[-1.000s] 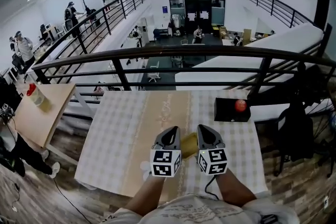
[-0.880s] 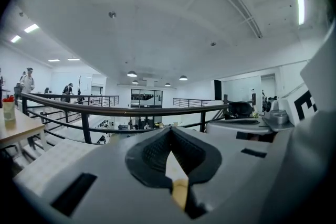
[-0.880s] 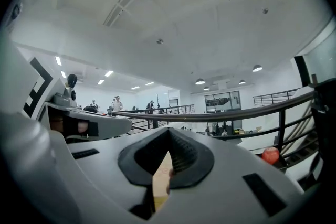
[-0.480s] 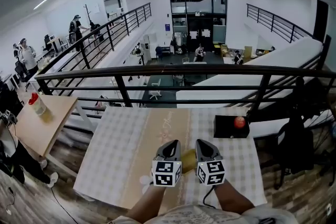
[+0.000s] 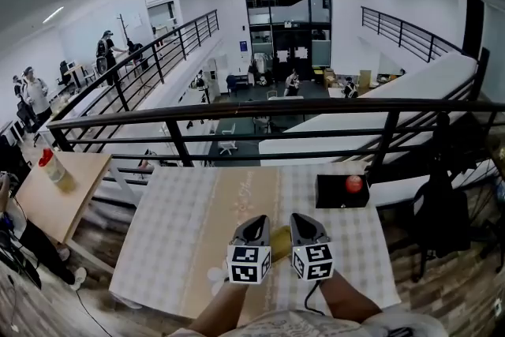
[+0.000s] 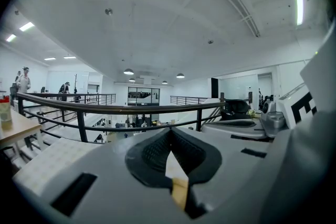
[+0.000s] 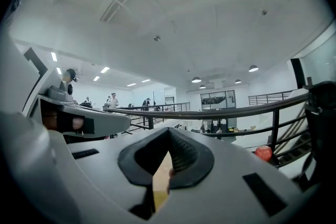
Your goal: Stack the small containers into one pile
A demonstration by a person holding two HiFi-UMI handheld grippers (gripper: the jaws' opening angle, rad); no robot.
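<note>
A yellow thing (image 5: 280,243) lies on the checked tablecloth (image 5: 173,225) near the table's front edge. It shows only in the gap between my two grippers, so I cannot tell its form. My left gripper (image 5: 254,222) is just left of it and my right gripper (image 5: 302,219) just right of it, both pointing away from me. In the left gripper view the left gripper (image 6: 169,131) is shut on nothing and aims over the table at the railing. The right gripper (image 7: 169,131) is also shut, with nothing held.
A black box (image 5: 335,197) with a red ball (image 5: 353,184) on it sits at the table's far right; the red ball (image 7: 263,152) also shows in the right gripper view. A dark railing (image 5: 276,110) runs behind the table. A wooden side table (image 5: 55,197) with a red-capped bottle (image 5: 52,166) stands to the left.
The head view has shifted a little, so the room sits differently in the frame. Both grippers stay side by side over the yellow thing, shut as before.
</note>
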